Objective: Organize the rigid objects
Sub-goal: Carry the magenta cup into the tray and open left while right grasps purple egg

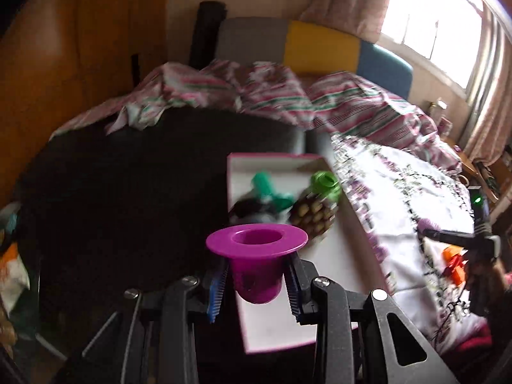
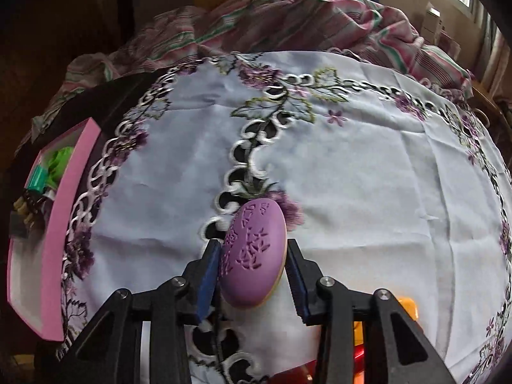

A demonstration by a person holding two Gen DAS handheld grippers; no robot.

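Over the near end of the pink box [image 1: 236, 172], I'm holding the magenta cup [image 1: 256, 265] in my left claw [image 1: 256, 280], jaws clenched on its tapered body just under the wide brim, cup upright, mouth up. Box is sitting on the dark surface [image 1: 128, 192] beside the embroidered cloth [image 2: 352, 176], already holding a green spool [image 1: 326, 184], a teal piece [image 1: 265, 187] and a scaly pineapple-like toy [image 1: 315, 216] at its far end. Near end looks free, so I'm judging that's the drop spot. Cup reads as thin hard plastic: light, stiff, smooth. The taper means it could slide downward through the pads, but the brim is acting as a stop, so the grip under the flange looks right. Right claw [image 2: 252, 272] is straddling the purple oval [image 2: 252, 252] on the cloth, which is standing on edge with its carved face toward the camera. Left pad is touching its side; right pad is showing a sliver of gap, so I'm calling it not yet gripped. Oval looks rigid, rounded and slick, with a tan rim at the back. Curved flanks could squirt out, so I'm judging a hold across the widest middle best. Orange and red bits [image 2: 406, 307] are lying just behind the right claw.
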